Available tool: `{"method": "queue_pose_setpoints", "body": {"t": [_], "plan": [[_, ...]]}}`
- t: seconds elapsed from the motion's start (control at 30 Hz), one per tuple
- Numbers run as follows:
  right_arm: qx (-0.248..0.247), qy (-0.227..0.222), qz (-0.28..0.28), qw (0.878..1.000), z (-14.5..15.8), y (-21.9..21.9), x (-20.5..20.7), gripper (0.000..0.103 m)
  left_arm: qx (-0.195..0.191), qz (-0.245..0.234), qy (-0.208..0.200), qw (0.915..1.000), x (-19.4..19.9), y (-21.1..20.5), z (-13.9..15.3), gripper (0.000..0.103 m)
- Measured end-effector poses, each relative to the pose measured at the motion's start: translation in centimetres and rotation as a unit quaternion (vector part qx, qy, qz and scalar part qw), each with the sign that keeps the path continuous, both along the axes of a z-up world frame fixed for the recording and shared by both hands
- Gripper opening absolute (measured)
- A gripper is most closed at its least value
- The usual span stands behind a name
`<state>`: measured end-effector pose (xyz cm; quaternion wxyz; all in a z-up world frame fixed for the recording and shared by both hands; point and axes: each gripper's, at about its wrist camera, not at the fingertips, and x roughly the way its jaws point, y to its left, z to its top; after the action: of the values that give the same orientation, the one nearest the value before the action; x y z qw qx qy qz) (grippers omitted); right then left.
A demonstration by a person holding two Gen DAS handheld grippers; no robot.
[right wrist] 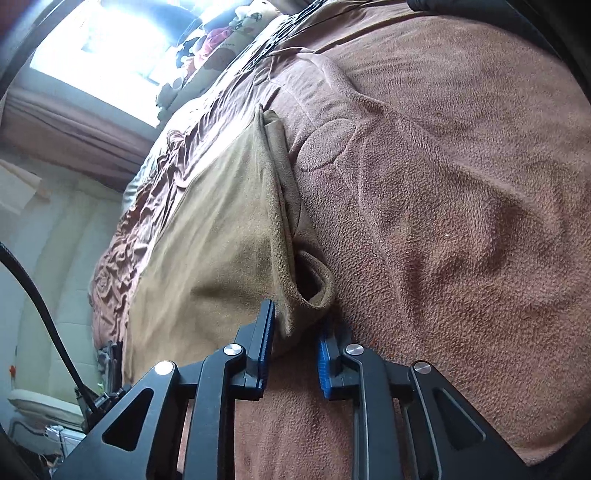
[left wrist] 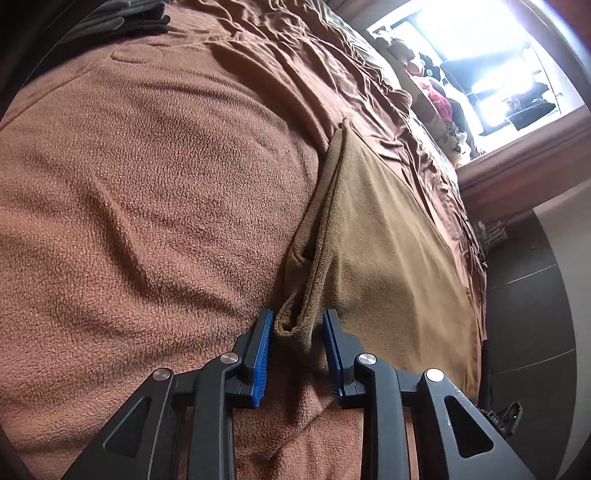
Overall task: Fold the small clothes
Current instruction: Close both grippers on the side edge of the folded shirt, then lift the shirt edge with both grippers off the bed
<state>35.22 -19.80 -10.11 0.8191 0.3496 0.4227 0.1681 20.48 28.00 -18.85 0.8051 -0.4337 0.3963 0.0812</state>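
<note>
A small tan garment (left wrist: pixel 388 240) lies flat on a brown fleece blanket (left wrist: pixel 147 184) that covers a bed. Its near hemmed corner stands bunched up between the blue pads of my left gripper (left wrist: pixel 299 325), which press on it from both sides. In the right wrist view the same tan garment (right wrist: pixel 214 240) lies left of the fleece blanket (right wrist: pixel 443 184). My right gripper (right wrist: pixel 297 325) pinches the garment's other near corner, and a looped hem curls out just beyond the right pad. Both grippers sit low on the bed.
A stack of dark folded clothes (left wrist: pixel 122 18) rests at the far side of the blanket. Beyond the garment are crumpled brown sheets (left wrist: pixel 351 74), soft toys (left wrist: pixel 436 99) and a bright window (left wrist: pixel 480 48). Dark floor (left wrist: pixel 528 295) lies past the bed's edge. A black cable (right wrist: pixel 37 295) hangs at the left.
</note>
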Motion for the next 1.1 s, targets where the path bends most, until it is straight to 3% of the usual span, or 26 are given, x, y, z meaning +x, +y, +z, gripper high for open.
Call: {"method": "queue_pose_setpoints", "body": {"t": [0.13, 0.23, 0.27, 0.37, 0.63, 0.9, 1.1], "plan": [[0.006, 0.000, -0.008, 1.000, -0.2, 0.4, 0.5, 0.022, -0.008, 0.011, -0.008, 0.9999, 0.4, 0.0, -0.4, 0.028], [0.004, -0.001, -0.014, 1.000, 0.0, 0.6, 0.9, 0.021, -0.018, 0.025, -0.009, 0.9995, 0.3, 0.3, -0.5, 0.010], [0.002, -0.004, -0.017, 1.000, 0.2, 0.6, 0.8, 0.010, -0.026, 0.028, -0.011, 0.9992, 0.2, 0.5, -0.6, 0.007], [0.004, -0.007, -0.021, 1.000, 0.8, 0.4, 0.6, 0.001, -0.024, 0.032, -0.018, 0.9990, -0.2, 0.7, 0.0, 0.006], [0.002, -0.041, -0.019, 0.999, 3.7, 0.5, -1.4, 0.000, -0.022, 0.035, -0.045, 0.9981, -1.3, 0.8, 3.1, 0.005], [0.010, -0.038, -0.022, 0.999, 4.6, 0.4, -4.0, 0.000, -0.019, 0.042, -0.057, 0.9973, -4.1, 0.8, 5.8, 0.005], [0.015, -0.042, -0.018, 0.999, 4.9, -0.2, -6.2, 0.000, -0.015, 0.045, -0.061, 0.9970, -6.9, 0.8, 6.2, 0.005]]}}
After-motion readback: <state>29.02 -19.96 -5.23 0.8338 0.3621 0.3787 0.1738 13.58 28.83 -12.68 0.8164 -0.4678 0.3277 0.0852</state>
